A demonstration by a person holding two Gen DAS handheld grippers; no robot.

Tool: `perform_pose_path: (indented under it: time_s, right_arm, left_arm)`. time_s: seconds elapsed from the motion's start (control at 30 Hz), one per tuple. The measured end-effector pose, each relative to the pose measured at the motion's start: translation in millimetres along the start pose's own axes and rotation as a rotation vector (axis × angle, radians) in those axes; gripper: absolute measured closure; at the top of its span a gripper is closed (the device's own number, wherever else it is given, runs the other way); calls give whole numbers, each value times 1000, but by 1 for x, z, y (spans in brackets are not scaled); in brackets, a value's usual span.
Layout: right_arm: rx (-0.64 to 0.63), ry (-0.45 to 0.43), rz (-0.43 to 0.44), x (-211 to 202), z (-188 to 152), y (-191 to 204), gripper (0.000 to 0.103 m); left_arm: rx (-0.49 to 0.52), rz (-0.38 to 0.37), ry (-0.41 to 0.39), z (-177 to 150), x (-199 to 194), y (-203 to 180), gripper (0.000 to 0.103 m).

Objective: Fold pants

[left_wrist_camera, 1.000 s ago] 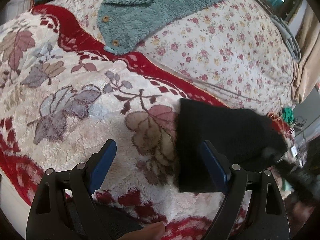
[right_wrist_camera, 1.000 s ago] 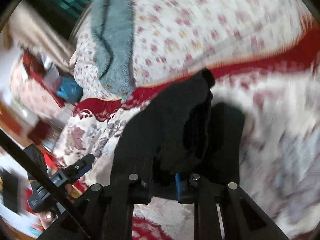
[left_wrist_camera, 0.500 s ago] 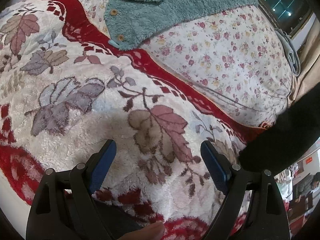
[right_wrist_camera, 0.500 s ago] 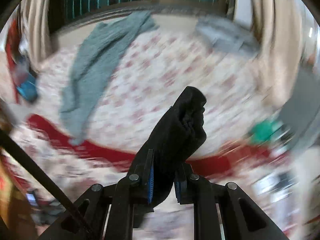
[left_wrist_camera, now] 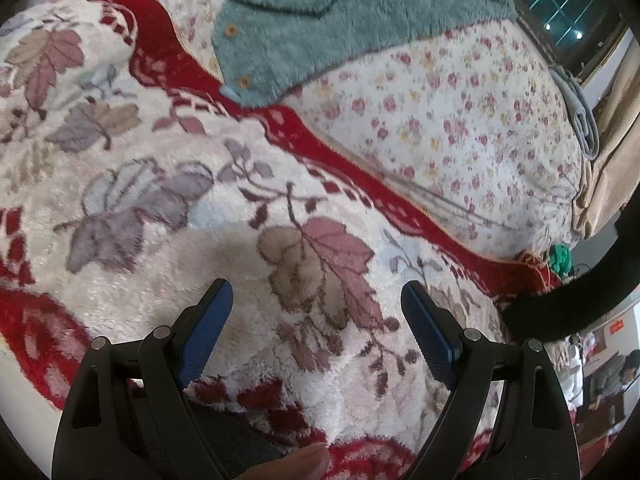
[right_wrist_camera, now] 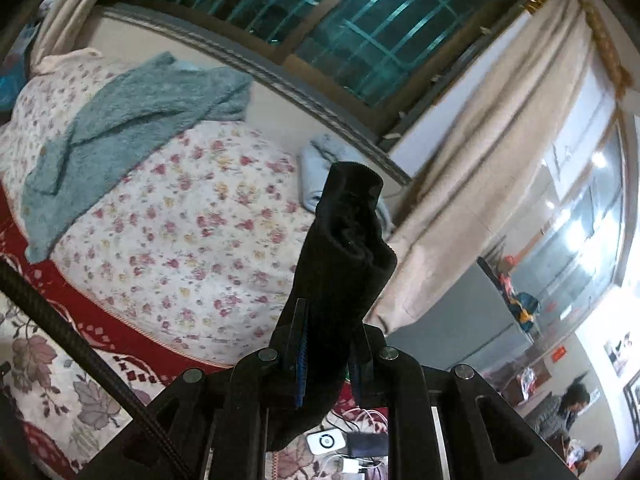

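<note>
Gripping black pants (right_wrist_camera: 344, 264), right claw (right_wrist_camera: 330, 356).

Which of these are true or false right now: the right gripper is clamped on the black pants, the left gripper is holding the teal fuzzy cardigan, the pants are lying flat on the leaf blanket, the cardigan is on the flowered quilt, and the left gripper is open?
1. The right gripper is clamped on the black pants. True.
2. The left gripper holds the teal cardigan. False: nothing is between its fingers; the cardigan lies far beyond them.
3. The pants lie flat on the leaf blanket. False: they are bunched in the right gripper, up in the air.
4. The cardigan rests on the flowered quilt. True.
5. The left gripper is open. True: it is wide open over the leaf blanket.
</note>
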State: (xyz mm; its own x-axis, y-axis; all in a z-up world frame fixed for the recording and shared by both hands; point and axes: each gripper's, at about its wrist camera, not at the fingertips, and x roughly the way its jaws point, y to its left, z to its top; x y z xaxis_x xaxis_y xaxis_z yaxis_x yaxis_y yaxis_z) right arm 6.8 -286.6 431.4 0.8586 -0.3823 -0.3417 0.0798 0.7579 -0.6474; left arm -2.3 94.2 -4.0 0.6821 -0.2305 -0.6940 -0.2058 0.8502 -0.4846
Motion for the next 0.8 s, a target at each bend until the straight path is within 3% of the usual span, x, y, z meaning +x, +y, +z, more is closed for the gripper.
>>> perform_pose_path:
  time_s: [0.13, 0.2, 0.3, 0.43, 0.67, 0.8]
  right_arm:
    - [-6, 5, 126, 19, 12, 49, 88]
    - [-2, 3, 194, 24, 21, 76, 88]
    - [22, 20, 313, 34, 35, 125, 88]
    - [15, 39, 464, 40, 55, 204, 88]
    - [-108, 66, 585, 42, 82, 348, 89]
    - [-130, 78, 690, 40, 90, 420, 96]
  left_arm:
    - [2, 45, -95, -8, -26, 3, 17]
    - [-14, 87, -178, -21, -50, 8, 17]
    - [-49, 111, -236, -43, -73, 20, 17]
    - [-78, 113, -260, -54, -83, 33, 17]
    - [-148, 75, -195, -50, -70, 50, 17]
    - [-164, 62, -191, -50, -70, 56, 17]
